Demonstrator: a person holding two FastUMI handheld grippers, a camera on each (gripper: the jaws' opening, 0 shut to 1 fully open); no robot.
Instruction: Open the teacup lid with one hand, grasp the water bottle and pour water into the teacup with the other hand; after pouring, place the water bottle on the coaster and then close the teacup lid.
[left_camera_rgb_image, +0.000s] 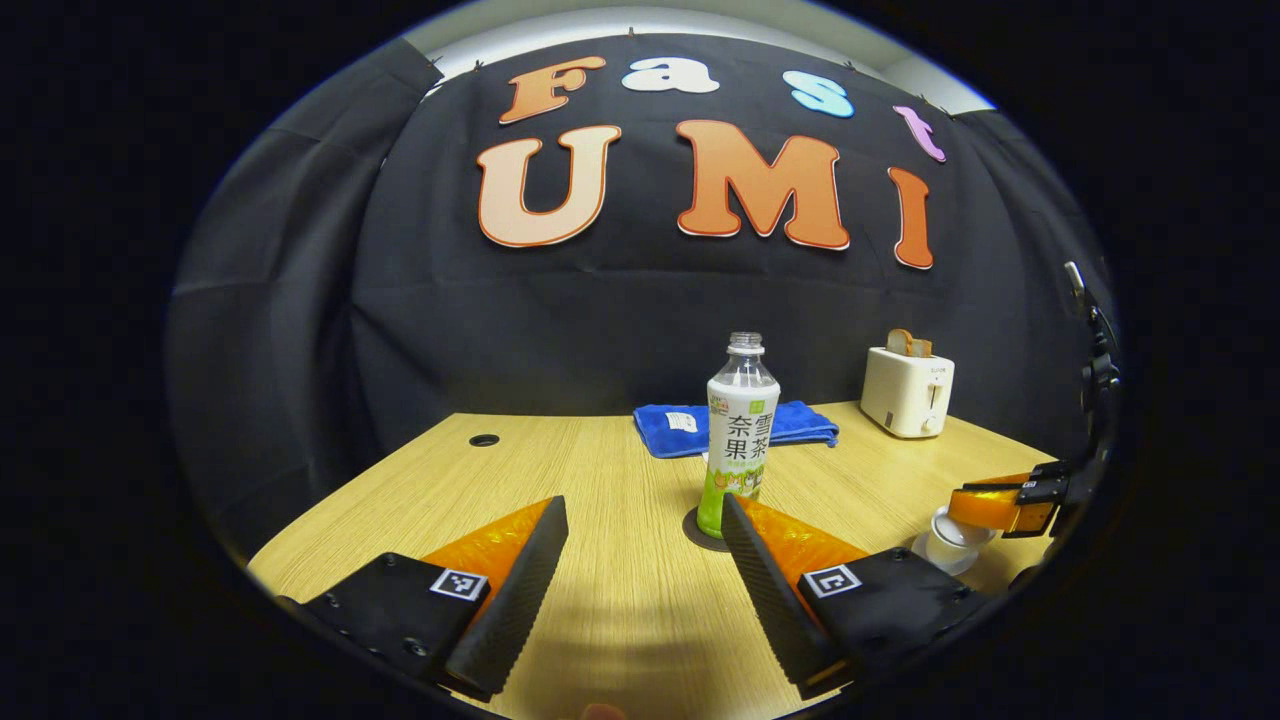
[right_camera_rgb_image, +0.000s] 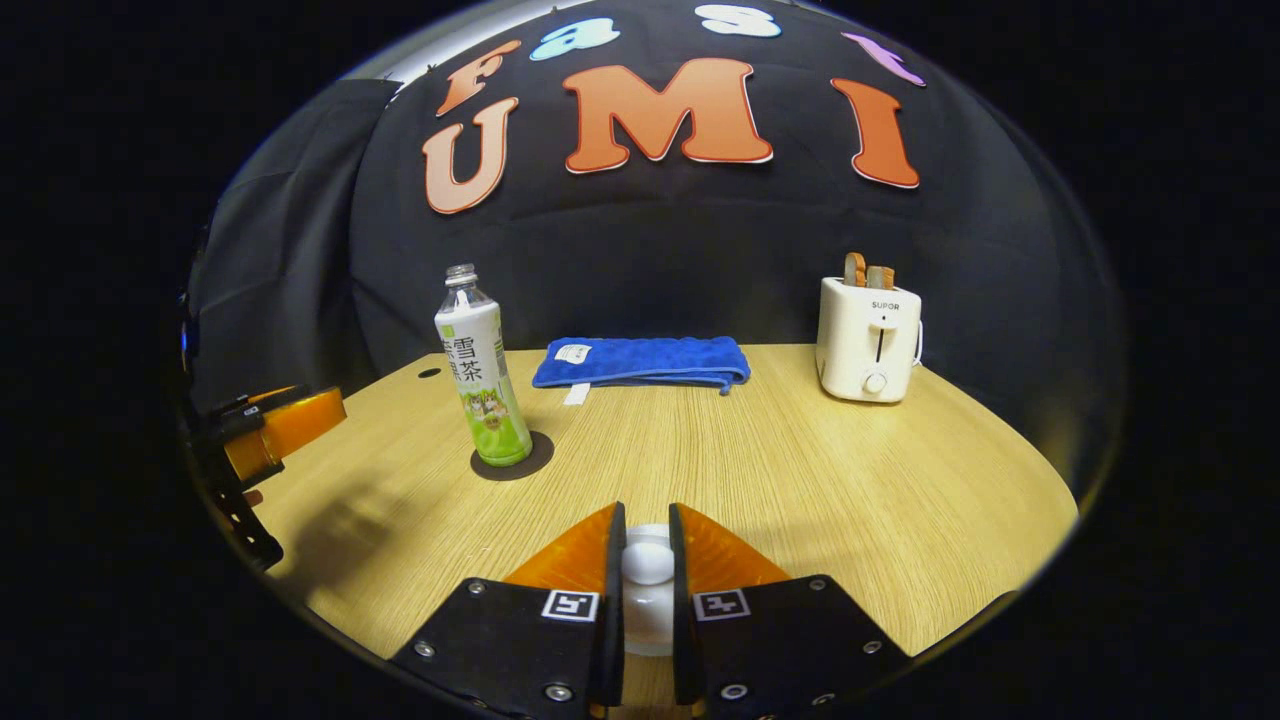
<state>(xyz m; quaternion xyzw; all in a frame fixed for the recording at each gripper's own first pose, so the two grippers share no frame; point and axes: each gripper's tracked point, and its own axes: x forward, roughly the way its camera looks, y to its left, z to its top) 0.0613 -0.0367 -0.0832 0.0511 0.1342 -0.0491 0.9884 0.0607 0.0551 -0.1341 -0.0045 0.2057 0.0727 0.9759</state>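
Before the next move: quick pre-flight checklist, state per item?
1. Water bottle upright on the coaster: ok.
2. Bottle cap off: ok, neck looks open.
3. Left gripper open, bottle ahead between its fingers, not touched: ok.
4. Right gripper closed on the lid knob of the teacup: ok; both fingers flank the knob closely.
5. Lid lifted off the cup: cannot tell; it seems to sit on the cup.
6. Towel and toaster stand back from the bottle and cup: ok.
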